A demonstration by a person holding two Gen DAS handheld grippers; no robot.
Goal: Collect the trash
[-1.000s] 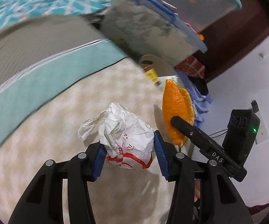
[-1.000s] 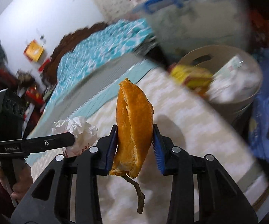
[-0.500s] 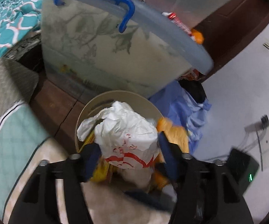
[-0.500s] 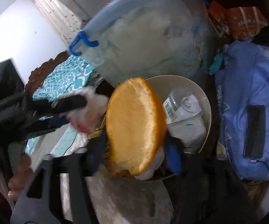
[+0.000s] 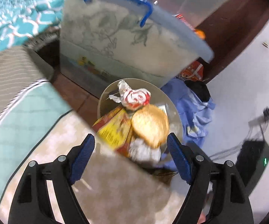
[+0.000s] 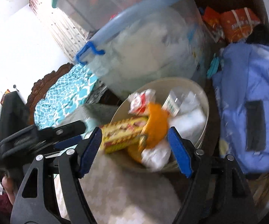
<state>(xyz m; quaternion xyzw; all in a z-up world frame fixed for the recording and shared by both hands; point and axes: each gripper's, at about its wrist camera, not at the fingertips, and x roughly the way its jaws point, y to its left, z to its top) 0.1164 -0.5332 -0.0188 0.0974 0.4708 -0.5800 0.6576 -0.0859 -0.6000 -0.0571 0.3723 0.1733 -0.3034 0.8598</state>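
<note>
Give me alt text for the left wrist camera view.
Open left tongs hang above a round beige bin holding a crumpled red-and-white wrapper, an orange peel and a yellow box. A blue-lidded storage tub stands behind.

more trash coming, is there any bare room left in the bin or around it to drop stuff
The bin is crowded: crumpled wrapper, yellow box and orange peel pile above its rim. Bare inner wall shows only beside the wrapper. The beige rug under both open tools is free; the blue cloth fills the far side.

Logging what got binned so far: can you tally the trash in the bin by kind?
Crumpled wrapper: 1
Orange peel: 1
Yellow box: 1
White packaging, blurred: at least 1
Total: at least 4, all in the bin.
</note>
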